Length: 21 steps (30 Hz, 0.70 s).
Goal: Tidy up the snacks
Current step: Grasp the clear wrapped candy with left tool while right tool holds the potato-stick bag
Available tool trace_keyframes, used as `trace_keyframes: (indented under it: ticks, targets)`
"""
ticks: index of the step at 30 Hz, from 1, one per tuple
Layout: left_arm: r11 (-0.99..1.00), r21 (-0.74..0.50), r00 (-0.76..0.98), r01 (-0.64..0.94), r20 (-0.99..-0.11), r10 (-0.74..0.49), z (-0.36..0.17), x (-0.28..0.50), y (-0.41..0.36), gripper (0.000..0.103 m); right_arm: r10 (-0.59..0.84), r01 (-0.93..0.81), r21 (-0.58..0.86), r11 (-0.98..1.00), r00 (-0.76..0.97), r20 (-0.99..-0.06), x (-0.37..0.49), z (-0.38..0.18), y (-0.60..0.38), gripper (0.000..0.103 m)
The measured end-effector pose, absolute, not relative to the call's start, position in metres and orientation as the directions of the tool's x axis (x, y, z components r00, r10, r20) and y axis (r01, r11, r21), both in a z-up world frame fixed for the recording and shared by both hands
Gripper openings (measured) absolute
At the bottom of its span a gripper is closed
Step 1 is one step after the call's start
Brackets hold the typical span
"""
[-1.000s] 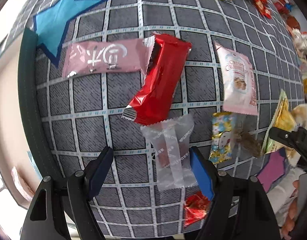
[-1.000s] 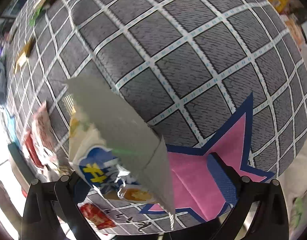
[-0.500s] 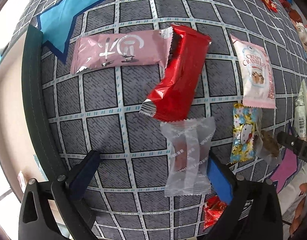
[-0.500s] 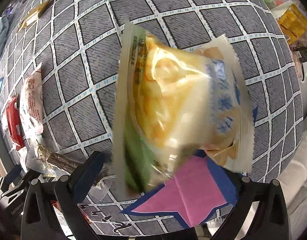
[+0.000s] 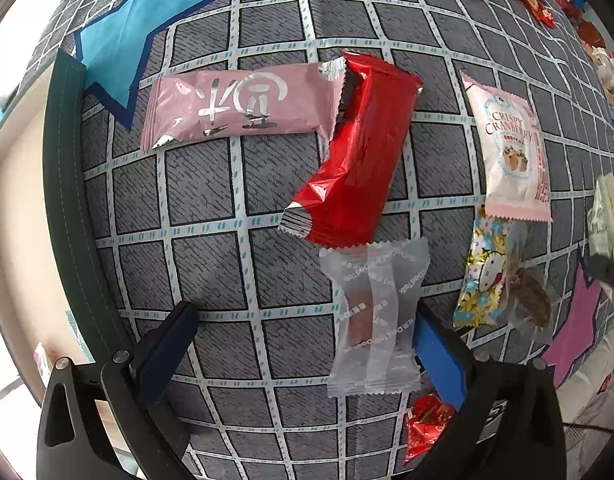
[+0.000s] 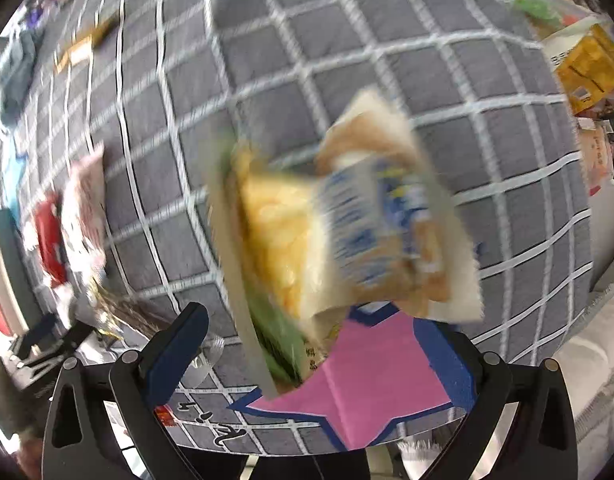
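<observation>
The left tool [image 5: 303, 332], jaws just opened wide, hangs over a clear plastic snack packet [image 5: 373, 320] on the grey checked desk [image 5: 211, 184]; the right tool [image 6: 323, 340] stands open around a blurred yellow snack bag [image 6: 335, 240].

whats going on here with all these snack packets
A person with a gripper in each hand is sorting snack packets on a grey checked mat. The left gripper has just been opening and stands wide above a clear wrapped snack, which lies flat below a red packet; a pink packet and a cranberry packet lie nearby. In the right wrist view, a blurred yellow and blue snack bag sits in front of the right gripper, whose jaws look spread; whether they hold it is unclear.
</observation>
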<state>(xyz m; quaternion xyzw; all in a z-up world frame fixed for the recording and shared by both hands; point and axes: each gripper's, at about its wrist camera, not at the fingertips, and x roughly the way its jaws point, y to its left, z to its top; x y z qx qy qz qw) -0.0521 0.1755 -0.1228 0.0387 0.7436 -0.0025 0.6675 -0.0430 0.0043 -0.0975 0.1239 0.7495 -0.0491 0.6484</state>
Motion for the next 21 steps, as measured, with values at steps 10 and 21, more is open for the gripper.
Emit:
trace_keyframes:
  ticks: [10, 21]
  targets:
    - [0.992, 0.058, -0.119, 0.109, -0.99, 0.071, -0.114, -0.046, 0.161, 0.103, 0.067, 0.159, 0.042, 0.986, -0.154, -0.986, -0.002, -0.109, 0.01, 0.103]
    - [0.993, 0.049, -0.12, 0.112, -0.991, 0.063, -0.114, -0.049, 0.155, 0.103, 0.294, 0.553, 0.237, 0.799, -0.016, -0.956, 0.006, -0.095, -0.054, 0.103]
